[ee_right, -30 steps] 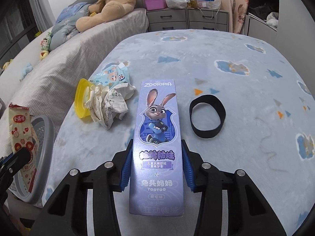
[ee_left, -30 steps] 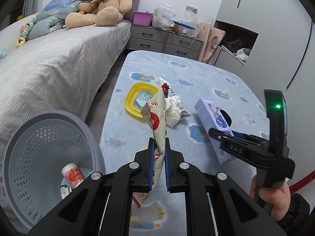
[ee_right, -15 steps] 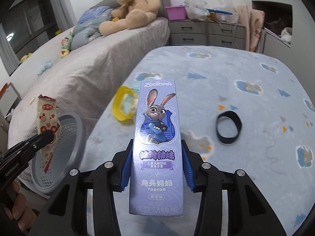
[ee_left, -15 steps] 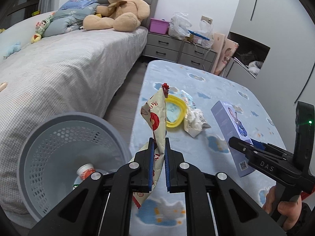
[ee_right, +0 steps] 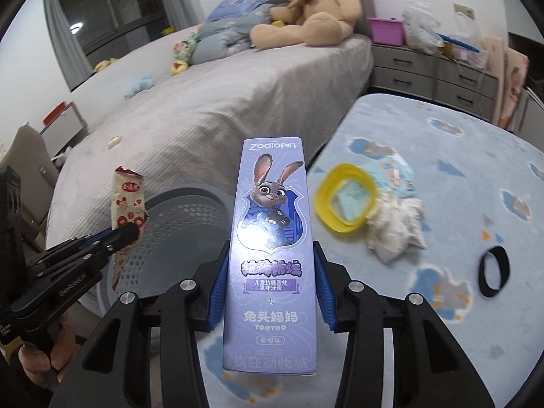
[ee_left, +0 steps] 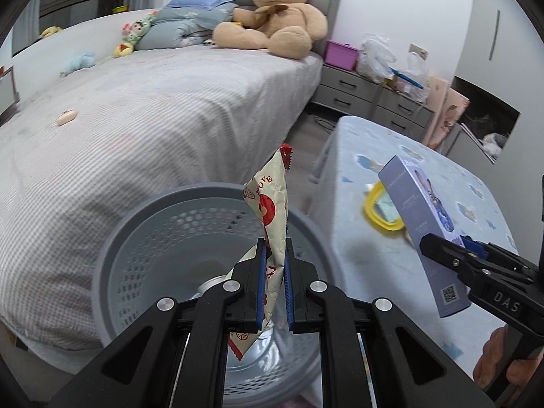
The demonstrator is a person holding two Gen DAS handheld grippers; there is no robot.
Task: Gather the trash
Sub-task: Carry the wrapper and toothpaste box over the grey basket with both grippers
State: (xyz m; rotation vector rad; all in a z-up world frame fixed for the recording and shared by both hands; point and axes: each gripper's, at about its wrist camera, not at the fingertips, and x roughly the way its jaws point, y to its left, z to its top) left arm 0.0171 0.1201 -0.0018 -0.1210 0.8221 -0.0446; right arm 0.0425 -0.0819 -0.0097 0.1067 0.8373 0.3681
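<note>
Crinkled snack wrapper (ee_left: 272, 217) and purple toothpaste box (ee_right: 272, 258), both held over or beside the grey basket (ee_left: 142, 238).

Left gripper (ee_left: 273, 289) has its fingers pinched narrow on the wrapper, which hangs right above the basket's mouth; right gripper (ee_right: 268, 292) has its fingers clamped on the sides of the box, near the basket's right rim, over the edge of the table (ee_right: 459, 176). Something pale already lies at the basket's bottom, so the job looks partly done. Neither held piece is dropped yet. Left on the table, farther right: a yellow lid (ee_right: 346, 200), crumpled paper (ee_right: 394, 231), a blue packet (ee_right: 394, 173) and a black band (ee_right: 493, 272).
</note>
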